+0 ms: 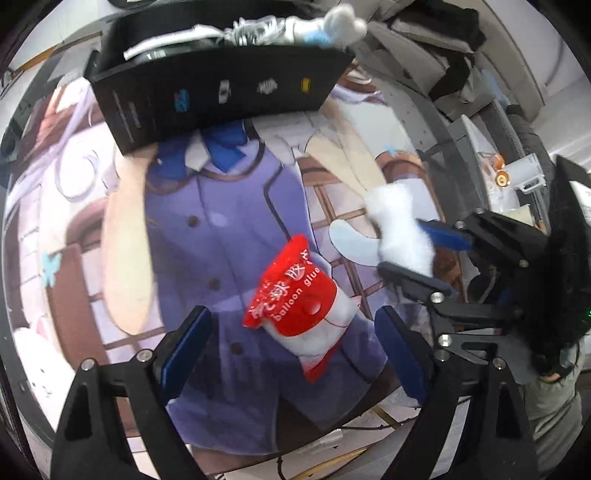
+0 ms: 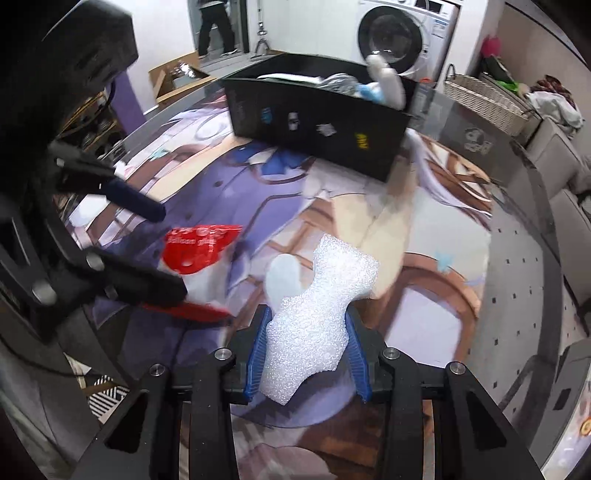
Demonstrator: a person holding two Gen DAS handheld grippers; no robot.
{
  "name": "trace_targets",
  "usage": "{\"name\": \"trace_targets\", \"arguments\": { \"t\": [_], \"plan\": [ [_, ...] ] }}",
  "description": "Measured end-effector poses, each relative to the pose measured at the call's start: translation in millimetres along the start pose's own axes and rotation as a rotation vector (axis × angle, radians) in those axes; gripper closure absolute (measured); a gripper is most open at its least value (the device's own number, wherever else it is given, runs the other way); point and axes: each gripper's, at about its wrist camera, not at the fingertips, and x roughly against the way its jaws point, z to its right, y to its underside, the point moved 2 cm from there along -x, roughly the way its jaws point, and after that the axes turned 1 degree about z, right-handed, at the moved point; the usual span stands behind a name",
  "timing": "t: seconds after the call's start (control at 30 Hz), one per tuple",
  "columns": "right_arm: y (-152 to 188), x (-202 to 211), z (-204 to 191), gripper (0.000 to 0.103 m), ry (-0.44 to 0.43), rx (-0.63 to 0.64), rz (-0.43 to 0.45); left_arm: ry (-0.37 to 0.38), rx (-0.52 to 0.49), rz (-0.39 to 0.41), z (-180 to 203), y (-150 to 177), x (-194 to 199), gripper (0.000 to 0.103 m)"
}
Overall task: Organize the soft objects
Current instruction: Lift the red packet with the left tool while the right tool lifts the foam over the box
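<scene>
Right gripper [image 2: 306, 350] was clamped on a piece of white foam [image 2: 325, 306], blue pads [image 2: 258, 354] pressing in on its narrow waist from both sides; the foam's wider top stuck out beyond the fingertips, above the printed table mat [image 2: 424, 321]. Left gripper [image 1: 291, 350] hung with its jaws well apart, nothing between the pads, directly over a red-and-white "balloon glue" packet [image 1: 295, 299] that lay flat on the mat. Black bin [image 1: 221, 96] stood at the far side of the mat, upright, already holding a white plush toy [image 1: 343, 18] and some pale items too jumbled to identify. A washing machine [image 2: 399, 37] and a wicker basket [image 2: 484, 99] sat beyond the table.
</scene>
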Motion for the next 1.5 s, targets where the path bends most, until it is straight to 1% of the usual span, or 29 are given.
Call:
{"name": "trace_targets", "arguments": {
  "t": [0.03,0.1,0.17,0.27,0.37,0.5,0.57,0.73,0.87,0.93,1.0,1.03,1.07,1.1,1.17,1.2,1.27,1.33,1.37,1.43,1.47,1.5],
  "plan": [
    [1.0,0.2,1.1,0.063,0.001,-0.003,0.0,-0.01,0.006,-0.007,0.1,-0.6,-3.7,0.011],
    [4.1,0.2,1.5,0.063,0.001,0.0,-0.004,-0.037,-0.006,0.018,4.5,-4.1,-4.4,0.011],
    [6.7,1.2,0.4,0.063,0.001,0.009,-0.005,-0.067,-0.016,0.023,8.8,-6.6,-8.3,0.009],
    [5.7,4.6,-0.7,0.063,0.003,0.018,0.009,-0.107,-0.058,0.024,17.4,-8.5,-13.4,0.009],
    [4.6,2.8,-2.3,0.063,0.01,0.021,0.012,-0.133,-0.094,0.02,15.3,-2.9,-11.8,0.009],
    [4.6,-2.7,-5.9,0.063,0.012,0.033,0.002,-0.125,-0.086,0.005,5.1,4.4,-5.5,0.009],
    [3.7,-5.9,-8.7,0.063,0.009,0.041,-0.004,-0.141,-0.104,0.005,4.1,7.9,-5.6,0.009],
    [0.0,-8.7,-14.3,0.063,-0.001,0.044,-0.006,-0.163,-0.083,0.004,-18.5,19.2,7.0,0.009],
    [-2.9,-10.7,-21.0,0.063,-0.012,0.059,-0.007,-0.198,-0.048,0.022,-41.2,22.0,16.5,0.009],
    [-3.7,-11.9,-24.0,0.063,-0.018,0.064,-0.009,-0.213,-0.014,0.034,-51.8,22.1,21.3,0.011],
    [-4.3,-12.8,-24.8,0.063,-0.017,0.068,-0.01,-0.166,0.006,0.033,-53.4,22.6,25.4,0.011],
    [-5.0,-13.0,-24.8,0.063,-0.016,0.069,-0.009,-0.119,-0.007,0.028,-48.3,23.2,27.6,0.01],
    [-5.6,-13.2,-24.6,0.063,-0.015,0.069,-0.008,-0.079,-0.041,0.024,-38.4,23.2,28.6,0.009],
    [-5.7,-13.9,-24.3,0.063,-0.014,0.069,-0.01,-0.061,-0.093,0.03,-25.2,24.3,30.0,0.009],
    [-6.2,-14.2,-22.9,0.063,-0.011,0.062,-0.01,-0.091,-0.164,0.054,-7.3,25.3,28.4,0.009],
    [-6.0,-14.0,-22.2,0.063,-0.011,0.061,-0.01,-0.099,-0.176,0.055,-4.2,24.2,25.7,0.009],
    [-4.6,-12.9,-21.2,0.063,-0.008,0.06,-0.009,-0.101,-0.169,0.059,-6.0,18.9,19.6,0.01],
    [-3.1,-12.3,-19.1,0.063,-0.007,0.053,-0.009,-0.129,-0.163,0.078,-9.1,9.6,14.3,0.011],
    [-2.9,-13.3,-17.6,0.063,-0.007,0.049,-0.01,-0.138,-0.173,0.085,-9.1,4.4,11.1,0.018],
    [-2.7,-14.2,-15.5,0.063,-0.011,0.036,-0.01,-0.178,-0.198,0.083,-11.6,1.9,6.7,0.038],
    [-2.8,-15.1,-14.9,0.063,-0.012,0.029,-0.012,-0.216,-0.229,0.093,-10.5,2.4,7.2,0.052],
    [-3.4,-15.5,-13.9,0.063,-0.015,0.022,-0.014,-0.229,-0.251,0.093,-5.6,0.9,5.2,0.055]
  ]
}}
